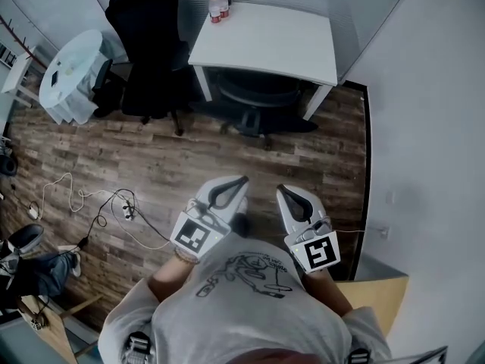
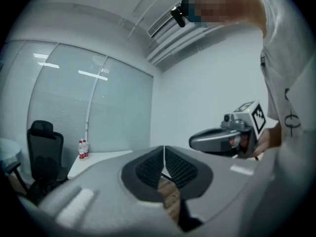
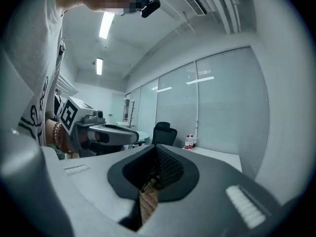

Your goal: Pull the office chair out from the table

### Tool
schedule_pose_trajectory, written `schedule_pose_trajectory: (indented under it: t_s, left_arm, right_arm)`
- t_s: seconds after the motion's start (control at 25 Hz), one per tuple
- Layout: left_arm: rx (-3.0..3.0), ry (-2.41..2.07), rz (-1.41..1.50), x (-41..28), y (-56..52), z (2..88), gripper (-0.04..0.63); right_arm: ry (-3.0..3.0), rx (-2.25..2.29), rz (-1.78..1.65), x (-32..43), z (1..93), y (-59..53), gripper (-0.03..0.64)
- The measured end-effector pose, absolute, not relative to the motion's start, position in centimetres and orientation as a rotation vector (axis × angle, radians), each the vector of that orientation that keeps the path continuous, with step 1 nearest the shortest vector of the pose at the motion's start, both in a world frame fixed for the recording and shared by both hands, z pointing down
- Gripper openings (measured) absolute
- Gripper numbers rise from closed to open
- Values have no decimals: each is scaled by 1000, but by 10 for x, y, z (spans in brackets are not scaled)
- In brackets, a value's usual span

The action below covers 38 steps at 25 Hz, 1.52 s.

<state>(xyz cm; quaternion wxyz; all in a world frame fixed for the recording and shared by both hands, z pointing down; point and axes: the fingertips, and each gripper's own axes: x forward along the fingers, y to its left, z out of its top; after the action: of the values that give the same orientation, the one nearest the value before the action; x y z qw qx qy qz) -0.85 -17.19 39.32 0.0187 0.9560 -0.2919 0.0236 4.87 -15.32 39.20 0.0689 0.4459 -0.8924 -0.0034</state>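
Note:
In the head view a black office chair [image 1: 258, 97] is tucked under the white table [image 1: 288, 44]; only its seat and wheeled base show below the table's near edge. My left gripper [image 1: 240, 181] and right gripper [image 1: 282, 190] are side by side close to my chest, over the wood floor, well short of the chair. Both are shut with nothing between the jaws. The left gripper view shows its own tips [image 2: 163, 154] pressed together, and the right gripper view shows the same for its tips [image 3: 155, 158]. The tucked chair is hidden in both gripper views.
A second black chair [image 1: 148, 48] stands left of the table, beside a small round white table [image 1: 70, 70]. Bottles [image 1: 219, 2] stand at the table's far left corner. Cables [image 1: 102, 203] trail over the floor at left. A white wall [image 1: 424, 127] runs along the right.

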Motion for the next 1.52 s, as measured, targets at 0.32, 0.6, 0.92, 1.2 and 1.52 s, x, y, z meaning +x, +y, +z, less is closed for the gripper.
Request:
schedule_pose_trajectory:
  t_s: [0.32, 0.6, 0.92, 1.2, 1.52]
  left_arm:
    - [3042, -884, 277, -22, -245, 429, 32]
    - [3120, -843, 541, -28, -304, 474, 48]
    - [3256, -764, 962, -27, -356, 517, 77]
    - [3286, -616, 1394, -29, -393, 573, 115]
    - [3223, -393, 1841, -41, -430, 645, 144]
  right_arm:
    - [-2562, 1260, -74, 36, 422, -224, 27]
    - [-2405, 1187, -121, 37, 454, -276, 54]
    - [-2207, 1068, -246, 49, 503, -329, 95]
    - [-2056, 906, -300, 62, 566, -364, 112]
    - [-1887, 733, -375, 67, 635, -393, 141]
